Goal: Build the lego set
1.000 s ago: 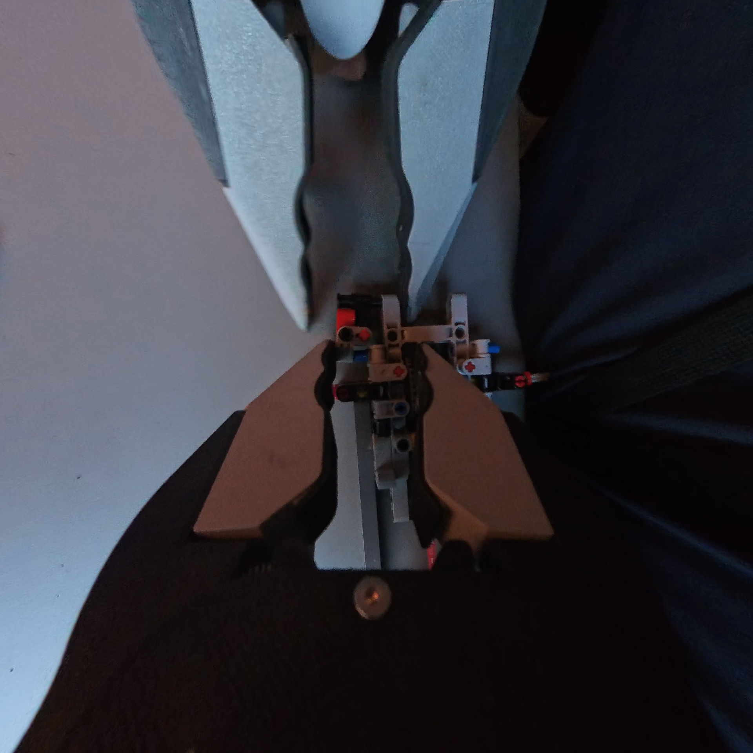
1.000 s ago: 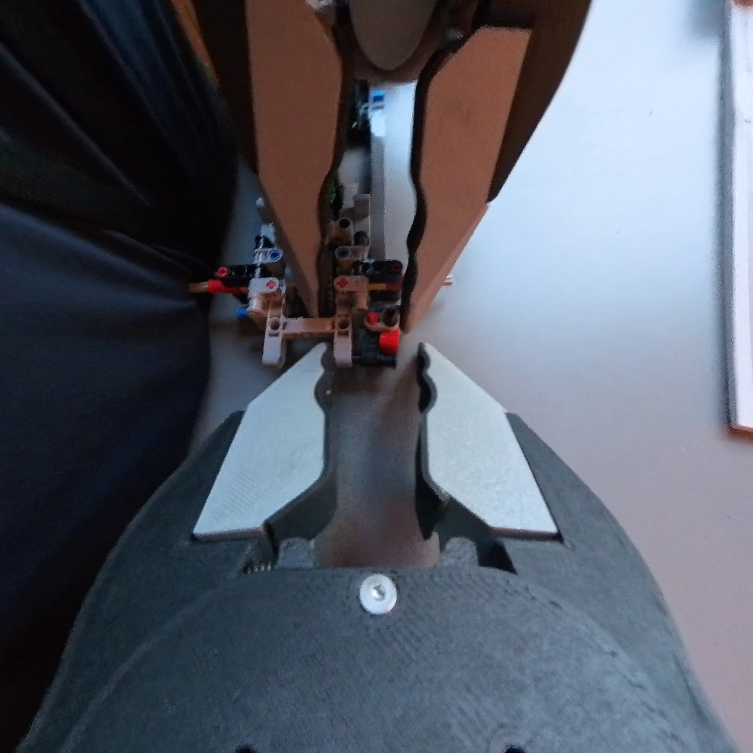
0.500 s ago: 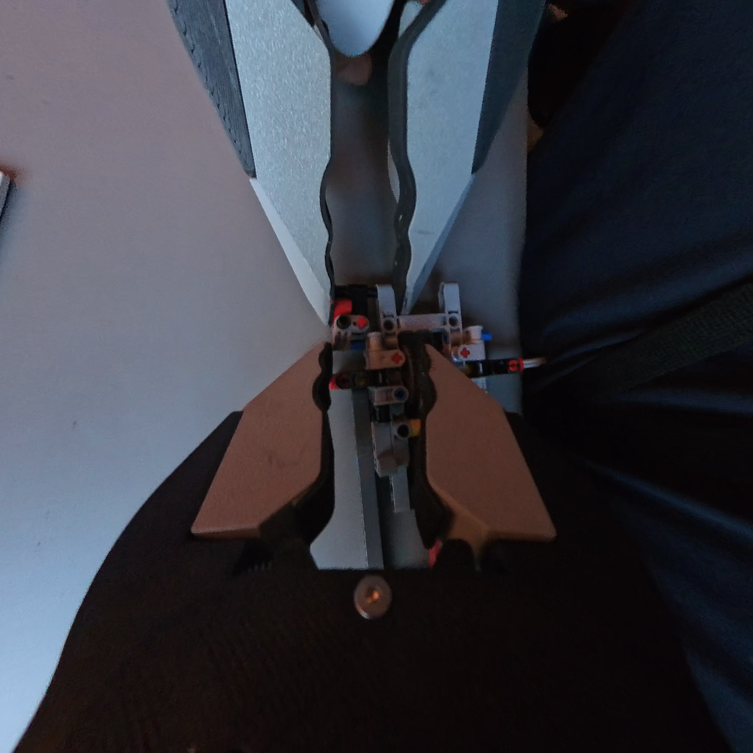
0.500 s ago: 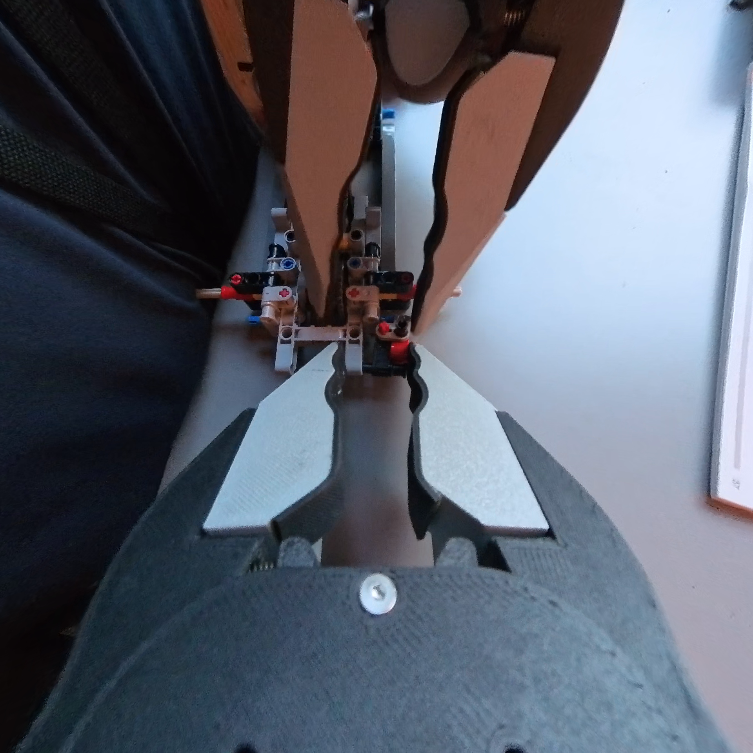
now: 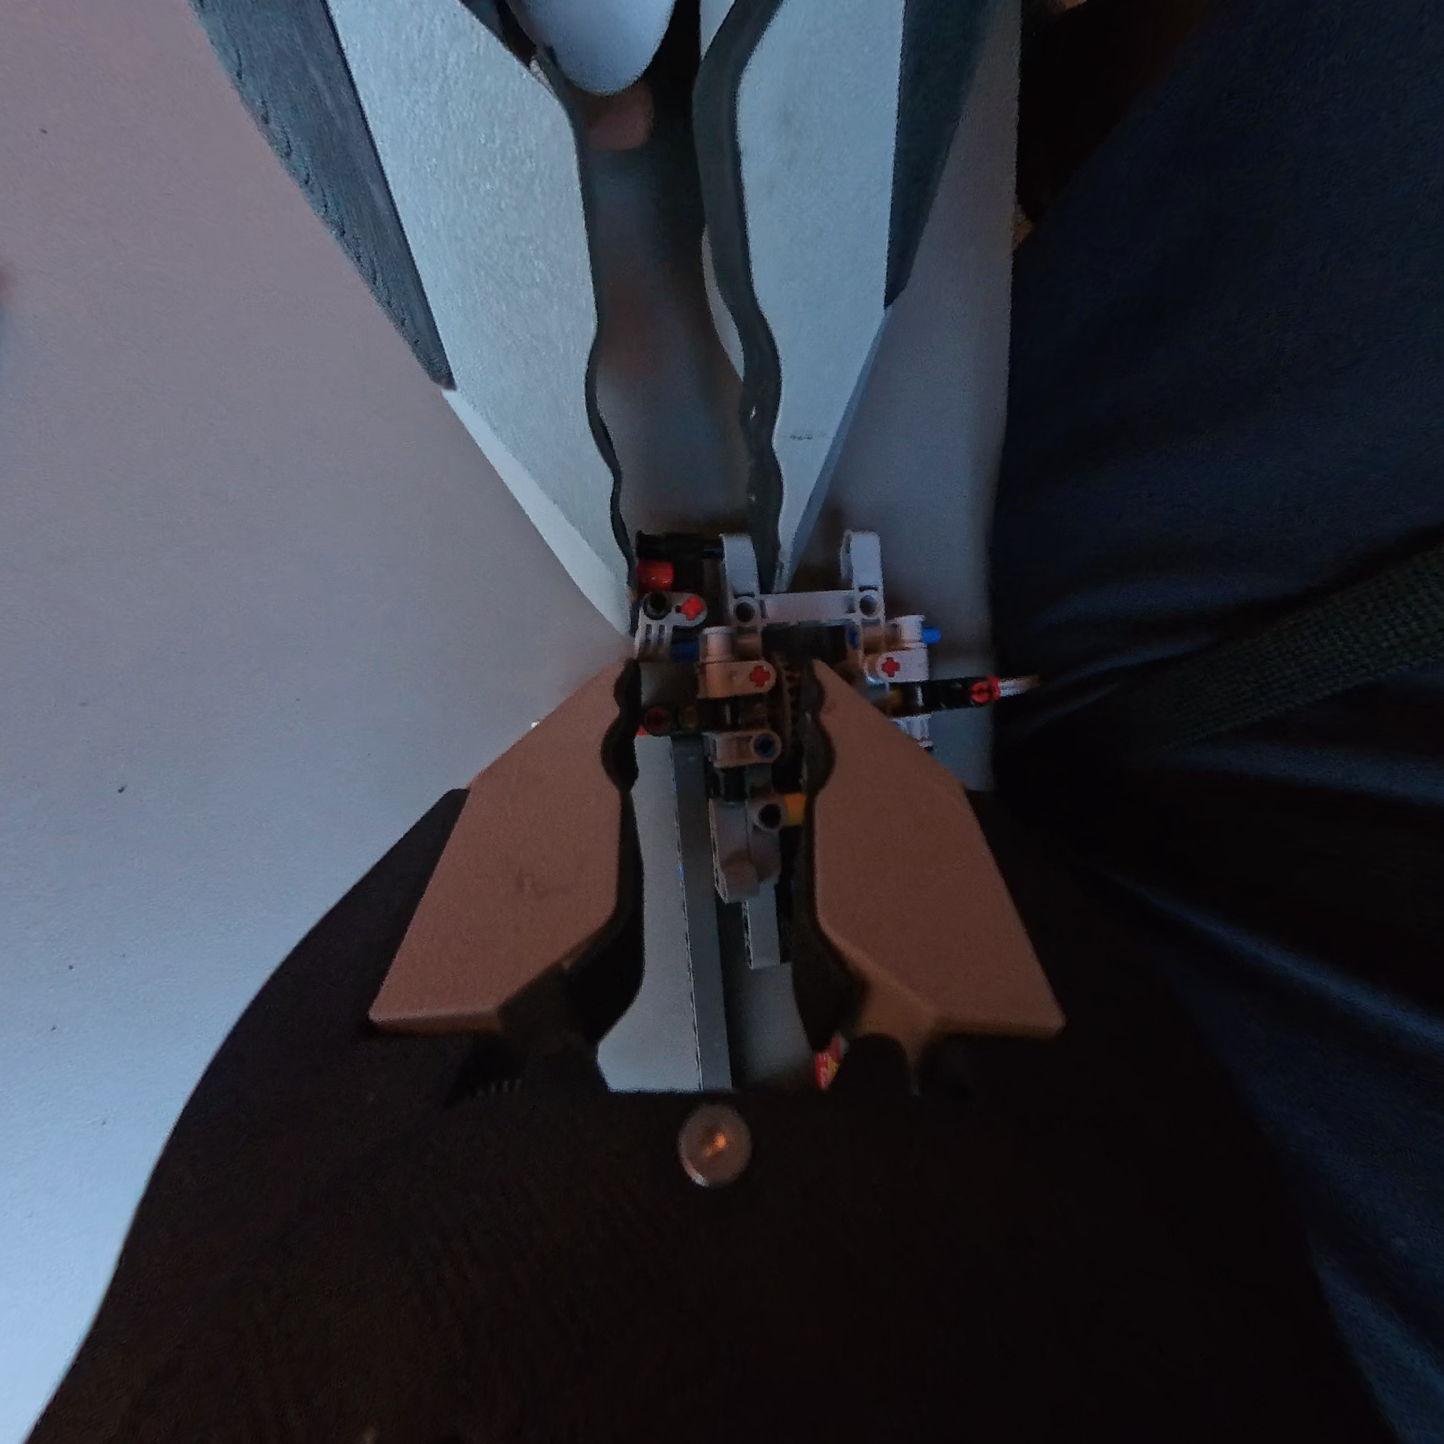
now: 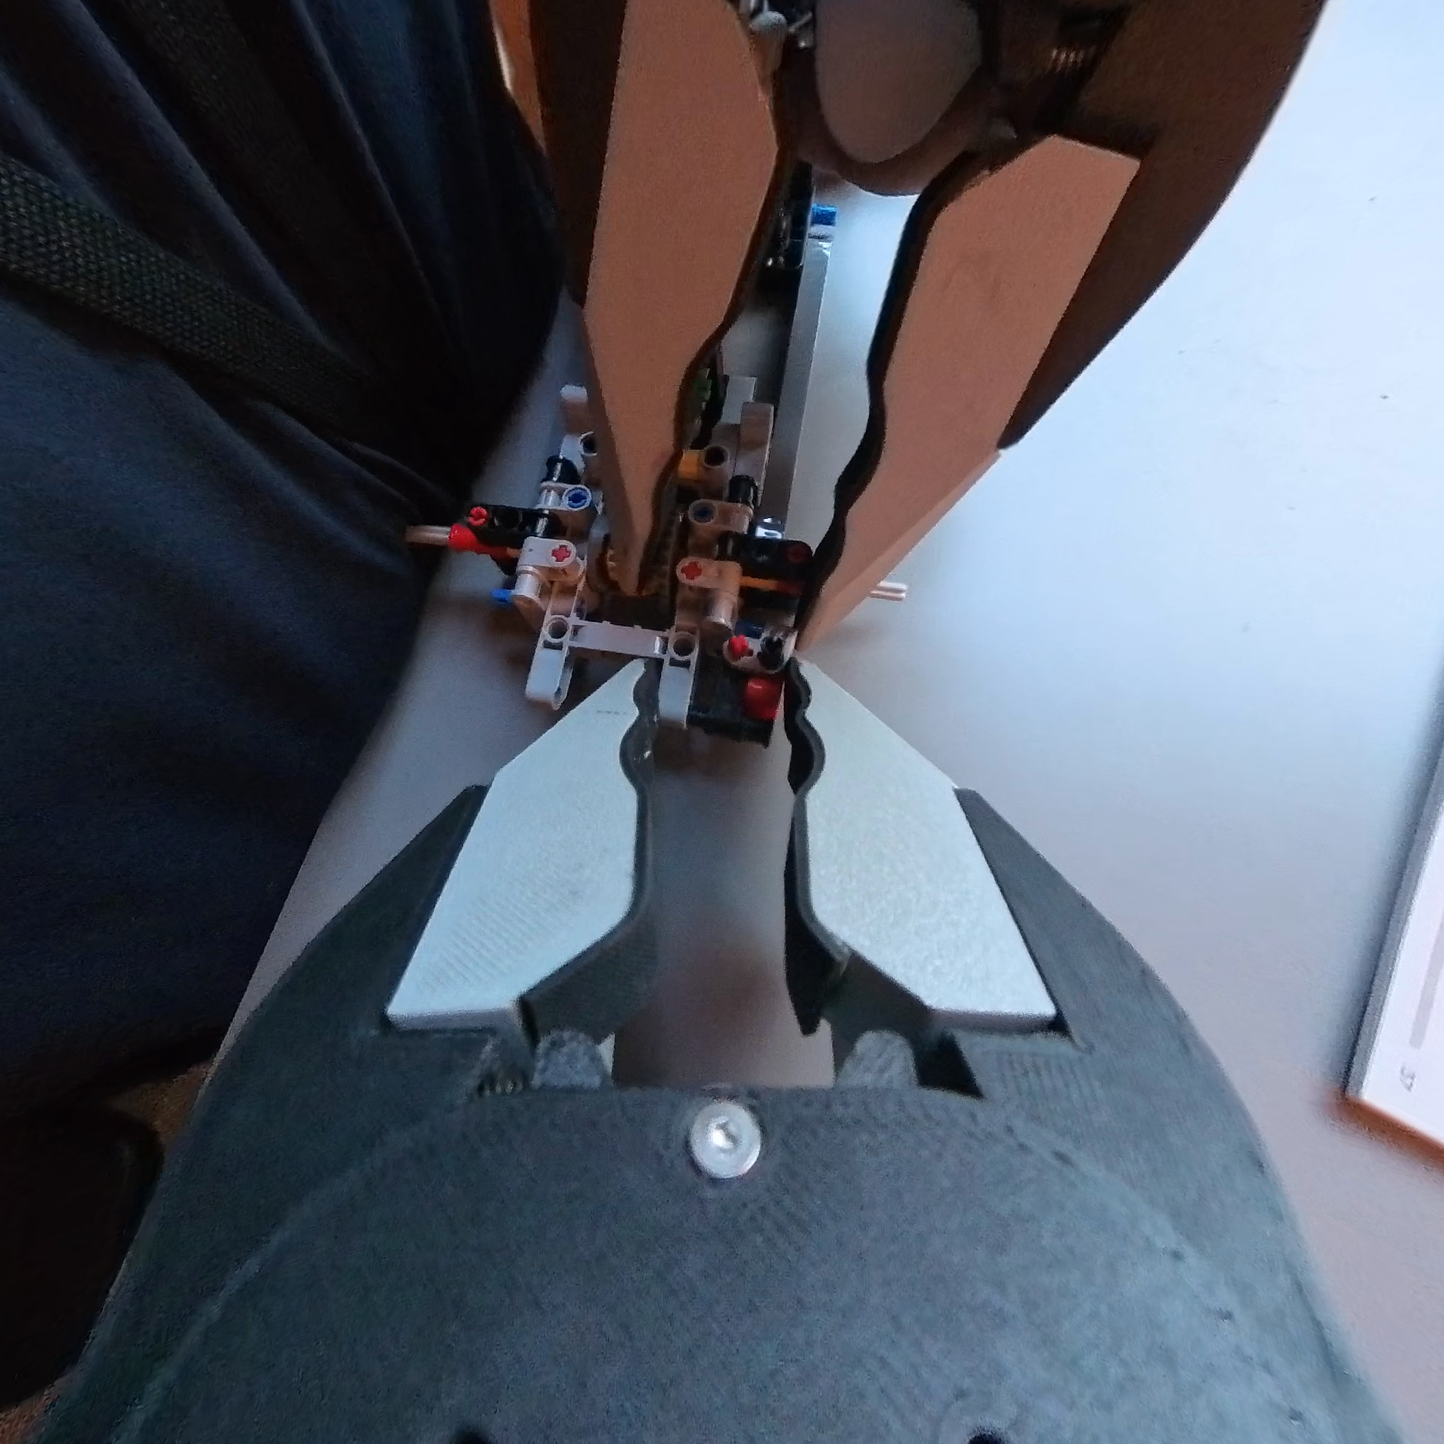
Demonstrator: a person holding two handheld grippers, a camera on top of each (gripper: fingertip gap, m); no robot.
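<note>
Two grippers clamped one small toy-brick assembly from opposite ends

The left gripper [image 5: 723,688] pinched the grey-and-black brick assembly [image 5: 750,703] across its body, apparently steadying it; the right gripper [image 6: 719,688] closed on its black, red-studded end [image 6: 734,703], seemingly for working that end. It sat by the tabletop [image 6: 1172,625] edge, beside dark clothing [image 6: 195,625].

Left gripper [image 5: 720,688]: tan fingers, black wavy-edged pads, black body. Right gripper [image 6: 717,688]: pale grey speckled fingers, dark grey pads and body. Brick model [image 6: 680,578], centre of both frames: light grey beams, black blocks, red and blue pins, one orange-yellow piece. Table [image 5: 195,625]: plain off-white. Clothing [image 6: 156,625], left of right wrist view: dark navy, black woven strap.
</note>
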